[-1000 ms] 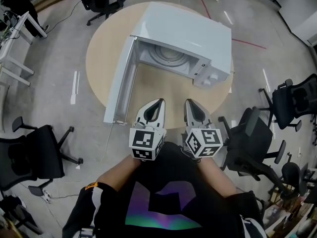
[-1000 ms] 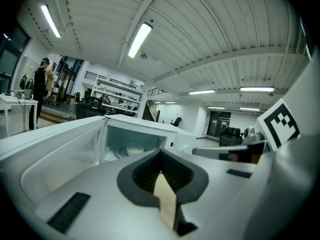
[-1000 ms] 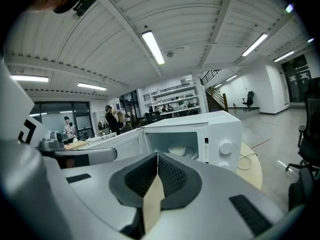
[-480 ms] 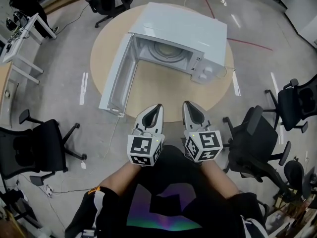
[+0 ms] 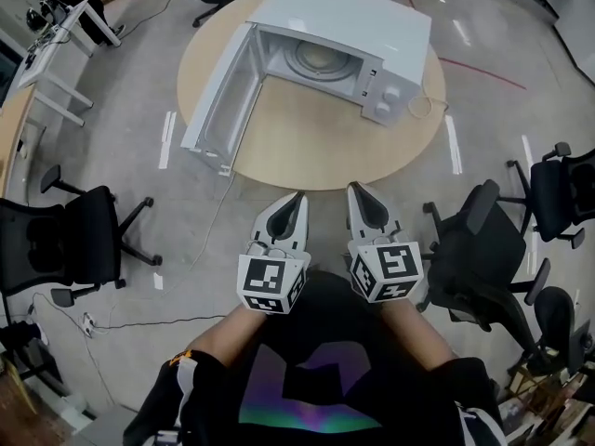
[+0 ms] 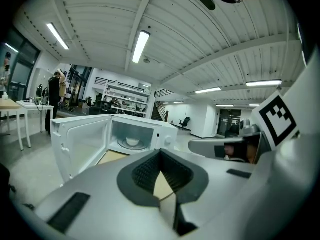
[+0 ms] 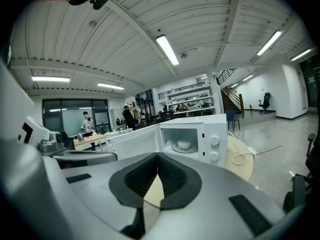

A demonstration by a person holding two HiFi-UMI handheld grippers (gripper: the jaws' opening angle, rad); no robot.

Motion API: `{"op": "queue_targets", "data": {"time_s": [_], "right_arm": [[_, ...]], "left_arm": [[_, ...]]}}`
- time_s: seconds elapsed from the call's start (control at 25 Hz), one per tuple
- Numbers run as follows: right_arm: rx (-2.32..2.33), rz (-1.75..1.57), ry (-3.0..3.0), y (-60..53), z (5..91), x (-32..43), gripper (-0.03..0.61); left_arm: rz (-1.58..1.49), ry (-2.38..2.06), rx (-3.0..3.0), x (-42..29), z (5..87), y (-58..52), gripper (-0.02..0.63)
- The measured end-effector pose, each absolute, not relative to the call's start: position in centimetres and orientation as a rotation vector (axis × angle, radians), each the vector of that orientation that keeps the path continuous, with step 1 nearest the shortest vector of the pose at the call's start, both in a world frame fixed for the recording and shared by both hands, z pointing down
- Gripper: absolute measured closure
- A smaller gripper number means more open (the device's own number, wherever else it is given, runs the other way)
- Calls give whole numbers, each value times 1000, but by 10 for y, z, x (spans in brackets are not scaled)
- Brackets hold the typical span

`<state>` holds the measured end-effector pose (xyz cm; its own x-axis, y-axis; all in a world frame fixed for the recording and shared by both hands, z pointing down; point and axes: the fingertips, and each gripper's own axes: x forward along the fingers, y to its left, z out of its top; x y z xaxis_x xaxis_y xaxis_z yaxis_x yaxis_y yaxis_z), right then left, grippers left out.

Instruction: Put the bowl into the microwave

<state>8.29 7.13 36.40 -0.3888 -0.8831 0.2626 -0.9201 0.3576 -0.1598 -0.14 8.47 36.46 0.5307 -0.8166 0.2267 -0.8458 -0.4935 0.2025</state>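
Observation:
A white microwave (image 5: pixel 353 45) stands on a round wooden table (image 5: pixel 307 147) with its door (image 5: pixel 216 100) swung open to the left. A small white bowl (image 7: pixel 184 144) sits on the turntable inside, also visible as the bowl (image 6: pixel 132 142) in the left gripper view. My left gripper (image 5: pixel 296 199) and right gripper (image 5: pixel 358 191) are held side by side near my body, off the table's near edge. Both are shut with nothing between their jaws.
Black office chairs stand around the table, one at the left (image 5: pixel 65 244) and one at the right (image 5: pixel 479 258). A white cord (image 5: pixel 423 108) loops on the table beside the microwave. A white desk (image 5: pixel 60 35) is at the far left. People stand far off.
The view has pulled back: the table and microwave sit farther from me and higher in the head view. Both grippers stayed shut and close to my body.

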Motion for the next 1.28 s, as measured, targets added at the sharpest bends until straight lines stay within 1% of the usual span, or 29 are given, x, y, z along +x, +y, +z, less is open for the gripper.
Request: {"op": "queue_targets", "data": {"time_s": [0.48, 1.28], "right_arm": [[1575, 453, -2510, 133, 379, 93, 560], [1656, 481, -2434, 176, 398, 128, 560]], "left_arm": [[181, -1459, 2434, 7, 381, 144, 568], [278, -1318, 2525, 52, 395, 171, 568]]}}
